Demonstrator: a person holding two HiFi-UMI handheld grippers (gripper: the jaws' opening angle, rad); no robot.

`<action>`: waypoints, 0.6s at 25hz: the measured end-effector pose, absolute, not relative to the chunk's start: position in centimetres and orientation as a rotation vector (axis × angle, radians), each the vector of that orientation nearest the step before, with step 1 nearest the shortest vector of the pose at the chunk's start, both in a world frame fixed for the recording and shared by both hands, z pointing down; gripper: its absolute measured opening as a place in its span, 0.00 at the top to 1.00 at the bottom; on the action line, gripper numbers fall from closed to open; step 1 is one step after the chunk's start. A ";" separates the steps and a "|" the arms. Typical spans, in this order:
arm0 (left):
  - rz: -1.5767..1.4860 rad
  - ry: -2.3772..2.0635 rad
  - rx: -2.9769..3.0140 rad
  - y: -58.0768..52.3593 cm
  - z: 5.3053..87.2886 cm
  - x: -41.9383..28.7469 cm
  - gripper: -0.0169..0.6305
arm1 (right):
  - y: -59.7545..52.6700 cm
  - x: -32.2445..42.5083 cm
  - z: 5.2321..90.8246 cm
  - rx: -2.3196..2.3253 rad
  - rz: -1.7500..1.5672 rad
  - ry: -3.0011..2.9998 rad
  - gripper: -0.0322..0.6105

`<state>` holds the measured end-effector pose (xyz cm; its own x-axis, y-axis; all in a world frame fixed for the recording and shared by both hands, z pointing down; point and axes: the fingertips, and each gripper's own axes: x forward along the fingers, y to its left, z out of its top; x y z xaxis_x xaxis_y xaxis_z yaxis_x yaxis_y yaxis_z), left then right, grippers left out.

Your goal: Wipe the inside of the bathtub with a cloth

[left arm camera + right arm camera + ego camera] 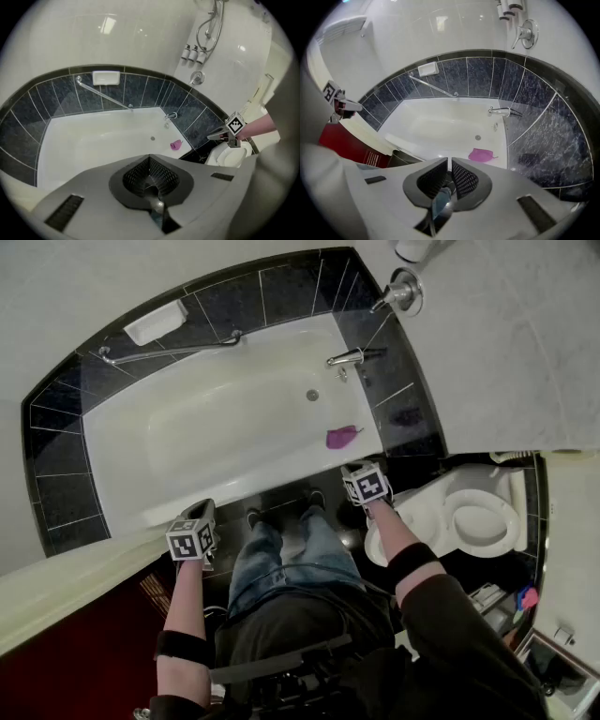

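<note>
The magenta cloth lies crumpled on the floor of the bathtub, at the tap end, near the drain. Its long axis seems to follow the tub's length, with a thin tail pointing toward the tap end. The left gripper has its jaws pressed together, empty. The right gripper shows a narrow slit between its jaws, with nothing in it.

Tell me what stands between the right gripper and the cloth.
Nothing visible does. The cloth lies in the tub near the drain. The right gripper looks down on it over the tub's front rim, with only bare white surface between them.
</note>
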<state>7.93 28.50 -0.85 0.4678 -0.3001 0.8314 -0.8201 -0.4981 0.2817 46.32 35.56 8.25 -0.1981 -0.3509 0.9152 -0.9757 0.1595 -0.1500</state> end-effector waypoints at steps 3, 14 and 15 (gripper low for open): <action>0.975 -0.947 2.056 26.9 -0.2 9.4 0.98 | 32.8 47.1 10.6 1.226 0.938 -1.707 0.81; 0.974 -0.908 2.163 23.0 5.5 17.6 0.98 | 29.4 51.8 22.7 1.075 0.759 -1.665 0.44; 0.973 -0.909 2.171 22.7 6.2 18.5 0.98 | 29.1 52.3 24.0 1.057 0.742 -1.662 0.40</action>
